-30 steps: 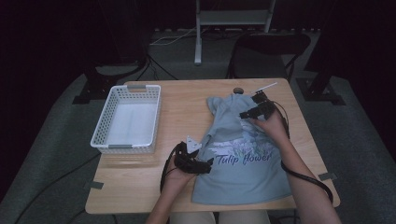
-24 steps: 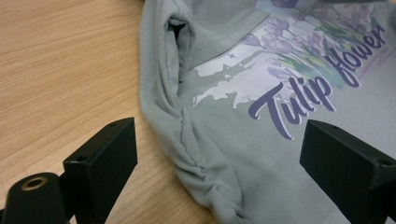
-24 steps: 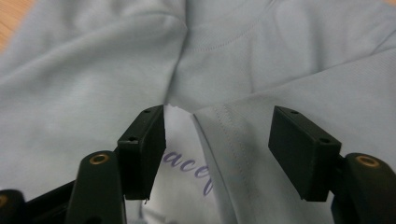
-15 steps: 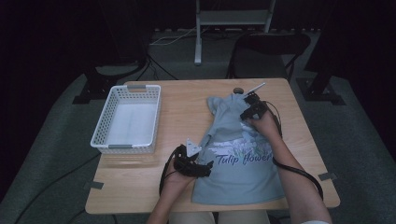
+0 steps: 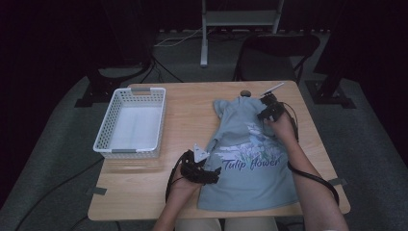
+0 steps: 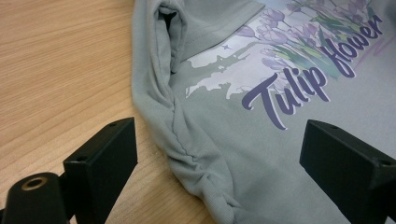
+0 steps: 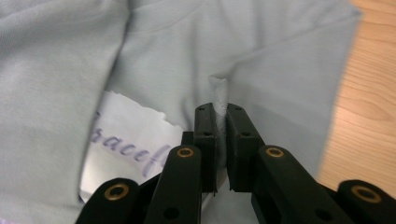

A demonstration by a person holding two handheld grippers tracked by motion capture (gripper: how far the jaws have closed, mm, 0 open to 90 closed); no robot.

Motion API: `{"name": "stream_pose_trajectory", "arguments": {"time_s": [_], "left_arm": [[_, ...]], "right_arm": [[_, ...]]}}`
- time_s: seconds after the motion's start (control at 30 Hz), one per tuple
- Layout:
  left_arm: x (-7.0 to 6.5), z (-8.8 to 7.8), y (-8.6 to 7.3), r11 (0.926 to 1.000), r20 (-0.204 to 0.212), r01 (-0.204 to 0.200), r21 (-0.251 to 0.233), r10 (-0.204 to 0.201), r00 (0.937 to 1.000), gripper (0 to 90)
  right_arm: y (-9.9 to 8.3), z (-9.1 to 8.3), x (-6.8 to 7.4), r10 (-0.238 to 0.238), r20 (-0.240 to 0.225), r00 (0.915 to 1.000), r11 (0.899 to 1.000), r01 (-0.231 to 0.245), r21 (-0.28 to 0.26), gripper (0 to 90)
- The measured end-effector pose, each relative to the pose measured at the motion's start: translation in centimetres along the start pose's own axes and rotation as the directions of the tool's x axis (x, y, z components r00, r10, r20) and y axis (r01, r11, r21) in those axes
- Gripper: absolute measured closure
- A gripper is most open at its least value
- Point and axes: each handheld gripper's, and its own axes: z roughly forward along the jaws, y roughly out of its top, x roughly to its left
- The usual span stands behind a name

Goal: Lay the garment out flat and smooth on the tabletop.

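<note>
Pinching a fold of the pale grey-blue printed cotton T-shirt [image 7: 289, 60], the right gripper [image 7: 221, 122] should lift slowly; the left gripper [image 6: 219, 154] waits wide

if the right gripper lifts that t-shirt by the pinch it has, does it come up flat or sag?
Likely sags: the t-shirt is soft knit, already bunched at its side hem. The right gripper pinches one small ridge, so the rest probably drapes and drags. Looks light; slipping seems unlikely.

Dim, dark surroundings around an evenly lit tabletop; sharp, glare-free close-ups with soft near-edge blur.
</note>
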Motion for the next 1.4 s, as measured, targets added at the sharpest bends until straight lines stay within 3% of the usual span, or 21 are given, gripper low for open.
{"name": "stream_pose_trajectory", "arguments": {"time_s": [0.23,0.43,0.63,1.03,1.4], "left_arm": [[-0.2,0.0,0.2,1.0000,0.000,0.001,-0.006,-0.001,1.0000,12.5],[-0.3,-0.3,0.2,0.9993,-0.002,-0.009,-0.037,0.009,1.0000,12.5],[-0.1,-0.3,-0.1,0.9996,0.005,-0.016,-0.021,0.016,0.9999,12.5],[-0.5,0.0,-0.1,0.9996,0.007,-0.027,-0.009,0.027,0.9996,12.5],[-0.3,-0.2,-0.1,0.9995,0.010,-0.029,-0.013,0.029,0.9995,12.5]], "right_arm": [[-1.0,-1.9,-2.3,0.050,0.014,0.9986,0.998,-0.050,-0.040,84.8],[-1.7,-3.2,-4.0,0.094,0.029,0.9952,0.993,-0.092,-0.068,84.8],[-2.4,-4.2,-6.0,0.129,0.057,0.9900,0.989,-0.125,-0.078,84.7],[-3.6,-4.2,-9.7,0.243,0.092,0.9656,0.968,-0.236,-0.088,84.1],[-4.2,-4.2,-12.0,0.289,0.138,0.9475,0.956,-0.277,-0.101,80.6]]}}
